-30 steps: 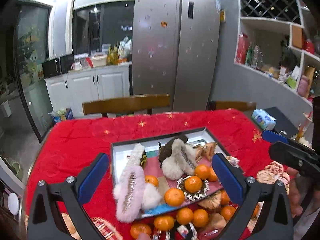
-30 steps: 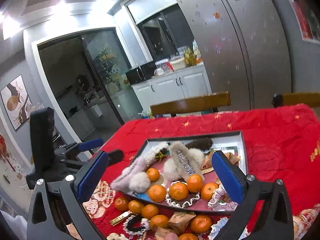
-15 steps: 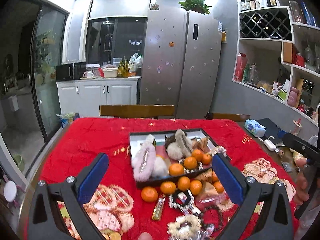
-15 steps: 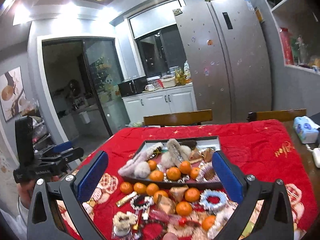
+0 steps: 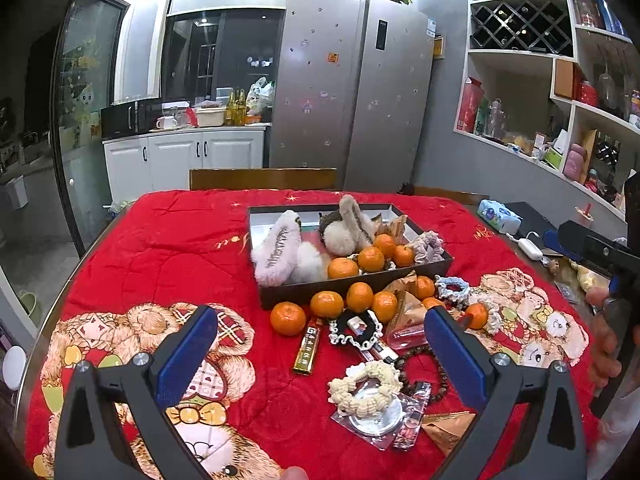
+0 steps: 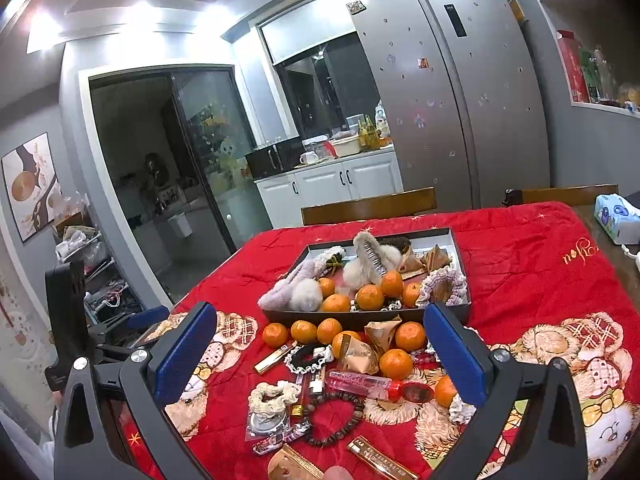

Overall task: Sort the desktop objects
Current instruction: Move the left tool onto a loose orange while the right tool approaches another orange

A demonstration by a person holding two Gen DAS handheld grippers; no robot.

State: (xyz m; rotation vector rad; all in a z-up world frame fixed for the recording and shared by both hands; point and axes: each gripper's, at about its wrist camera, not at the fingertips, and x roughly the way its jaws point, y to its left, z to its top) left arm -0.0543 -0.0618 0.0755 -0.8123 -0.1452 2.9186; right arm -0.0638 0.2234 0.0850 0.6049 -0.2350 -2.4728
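Looking from the left wrist, the left gripper (image 5: pixel 320 344) has drawn farther back from the dark tray (image 5: pixel 352 286) than half a second ago, fingers wide and holding nothing; tangerines (image 5: pixel 327 304), a gold bar (image 5: pixel 307 346) and a cream scrunchie (image 5: pixel 364 386) lie loose on the red cloth (image 5: pixel 160 248). From the right wrist, the right gripper (image 6: pixel 320 344) has likewise backed off, fingers wide and empty, the tray (image 6: pixel 360 316) beyond a pink bottle (image 6: pixel 360 382) and bead bracelet (image 6: pixel 334 420).

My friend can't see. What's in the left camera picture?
The open left gripper hovers over a red tablecloth strewn with mandarins, scrunchies and trinkets. Behind sits a dark tray holding fluffy hair clips and more mandarins.
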